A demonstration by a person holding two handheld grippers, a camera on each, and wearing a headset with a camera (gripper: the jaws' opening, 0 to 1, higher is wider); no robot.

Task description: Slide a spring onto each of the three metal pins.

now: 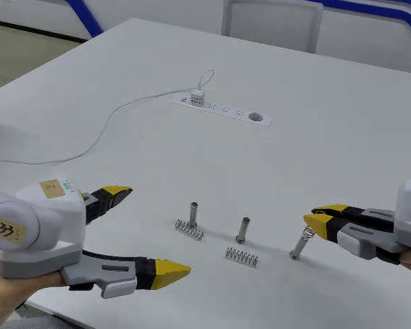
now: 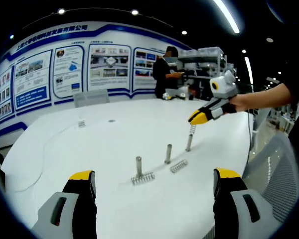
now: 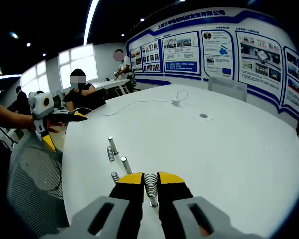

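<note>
the right gripper point(image 1: 322, 216) is closed on a spring point(image 1: 306, 236), which sits over the top end of the tilted right pin point(image 1: 296, 252); that pin's foot rests on the table point(image 1: 315, 123). the middle pin point(image 1: 243, 229) and left pin point(image 1: 193, 214) stand upright and bare. a second spring point(image 1: 241, 257) lies flat just in front of the middle pin, and a third spring point(image 1: 189, 229) lies at the left pin's foot. the left gripper point(image 1: 144, 231) hovers wide open and empty, left of the pins.

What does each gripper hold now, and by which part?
The right gripper pinches a spring at its upper end, on a pin. The left gripper holds nothing.
</note>
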